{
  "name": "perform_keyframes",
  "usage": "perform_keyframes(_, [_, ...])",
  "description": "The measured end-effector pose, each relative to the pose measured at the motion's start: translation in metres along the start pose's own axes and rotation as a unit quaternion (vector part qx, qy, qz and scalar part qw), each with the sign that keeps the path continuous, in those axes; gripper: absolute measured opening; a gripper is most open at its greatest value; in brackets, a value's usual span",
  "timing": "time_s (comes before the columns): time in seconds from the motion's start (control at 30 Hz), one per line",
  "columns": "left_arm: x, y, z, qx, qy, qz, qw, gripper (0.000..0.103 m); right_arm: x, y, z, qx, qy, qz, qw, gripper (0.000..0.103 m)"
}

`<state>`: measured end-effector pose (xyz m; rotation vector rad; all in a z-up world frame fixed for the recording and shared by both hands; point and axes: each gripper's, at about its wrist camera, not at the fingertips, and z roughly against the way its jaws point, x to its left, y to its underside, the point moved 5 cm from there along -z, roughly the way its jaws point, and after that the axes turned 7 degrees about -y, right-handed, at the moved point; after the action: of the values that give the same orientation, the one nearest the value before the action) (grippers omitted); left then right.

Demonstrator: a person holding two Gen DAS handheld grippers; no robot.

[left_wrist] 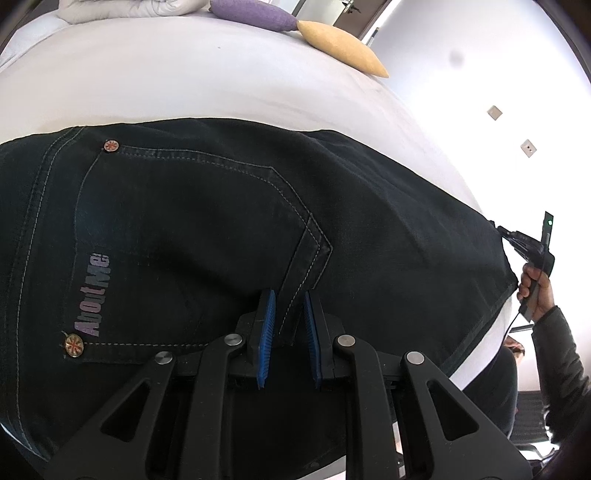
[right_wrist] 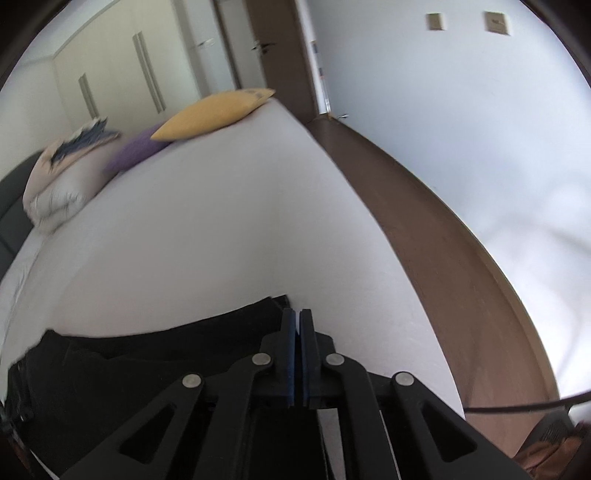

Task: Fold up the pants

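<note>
**A:** Left wrist view first: what was held by the tongs?

**B:** The left gripper (left_wrist: 289,314) was seen clamped on a stitched flap of the pants (left_wrist: 221,229), beside the back pocket (left_wrist: 177,240), with the denim pinched between the blue pads (left_wrist: 269,317). In the right wrist view, the right gripper (right_wrist: 297,325) was seen pressed together at the corner of the dark cloth. Whether fabric was caught between its pads could not be told from that view. In the left view, though, that gripper (left_wrist: 524,240) was seen at the far hem, carried by the person's hand (left_wrist: 535,291), and the hem corner appeared drawn toward it.

**A:** Where were the pants lying?

**B:** They were spread on the white bed (left_wrist: 221,81), close to its near edge. The purple cushion (left_wrist: 255,13) and the yellow cushion (left_wrist: 343,48) were well apart from them, at the far side.

**A:** Which step was judged to be in hand?

**B:** Both ends seemed to have been taken up, so a fold could be expected. The next move would call for both ends to be lifted evenly and the cloth kept taut, lest the heavy denim sag or slip.

**A:** And the long axis?

**B:** It was laid across the left view, from the pocket end at the left to the hem at the right, roughly along the bed's edge.
</note>
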<state>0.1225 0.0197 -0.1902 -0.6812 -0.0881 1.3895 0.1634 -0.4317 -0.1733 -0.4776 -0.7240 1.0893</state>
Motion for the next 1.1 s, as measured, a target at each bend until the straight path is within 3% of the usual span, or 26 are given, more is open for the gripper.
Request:
perform_keyframes(0.13, [0.000,0.001,0.000,-0.002,0.002,0.007,1.0000,0.016,-0.013,0.001,0.006,-0.015,0.038,-0.020,0.999,0.000])
perform_keyframes(0.23, [0.001,0.001,0.000,-0.003,0.004,0.013,0.9999,0.016,-0.038,0.003,0.006,-0.004,0.049,-0.064,0.997,0.000])
perform_keyframes(0.27, [0.002,0.002,0.000,-0.004,0.004,0.013,0.9999,0.016,-0.039,0.002,0.009,-0.001,0.041,-0.067,0.997,0.001])
perform_keyframes(0.33, [0.002,0.003,-0.001,-0.006,0.004,0.013,0.9999,0.016,-0.020,-0.004,0.018,-0.002,-0.031,-0.059,0.998,0.005])
perform_keyframes(0.4, [0.001,0.004,-0.002,-0.006,0.002,0.011,0.9999,0.016,0.007,-0.011,0.023,0.004,-0.084,-0.025,0.996,0.031])
perform_keyframes(0.43, [0.001,0.004,-0.002,-0.005,0.001,0.009,0.9999,0.016,0.020,-0.015,0.023,0.005,-0.086,0.004,0.996,0.063])
perform_keyframes(0.47, [0.001,0.004,-0.002,-0.004,0.001,0.008,1.0000,0.016,0.028,-0.018,0.021,0.003,-0.077,0.030,0.997,0.078])
perform_keyframes(0.5, [0.001,0.004,-0.002,-0.004,0.002,0.008,1.0000,0.016,0.037,-0.021,0.015,0.014,-0.066,0.059,0.996,0.079])
perform_keyframes(0.6, [0.002,0.004,-0.003,-0.001,0.008,0.011,0.9999,0.016,0.041,-0.024,-0.015,0.069,-0.039,0.090,0.993,0.078])
perform_keyframes(0.7, [0.004,0.003,-0.003,0.000,0.011,0.009,0.9999,0.016,0.037,-0.017,-0.050,0.144,-0.007,0.113,0.983,0.052])
perform_keyframes(0.77, [0.004,0.003,-0.003,0.001,0.013,0.009,0.9999,0.016,0.035,-0.016,-0.054,0.140,0.014,0.133,0.981,0.034])
perform_keyframes(0.83, [0.005,0.002,-0.003,0.001,0.015,0.012,0.9998,0.016,0.032,-0.018,-0.053,0.135,0.017,0.125,0.983,0.023])
perform_keyframes(0.97, [0.005,0.002,-0.002,-0.005,0.011,0.014,0.9998,0.016,0.038,-0.015,-0.058,0.112,0.061,0.155,0.980,0.015])
perform_keyframes(1.1, [0.006,0.005,-0.002,-0.009,0.011,0.015,0.9998,0.016,0.038,-0.016,-0.059,0.079,0.089,0.109,0.987,0.013])
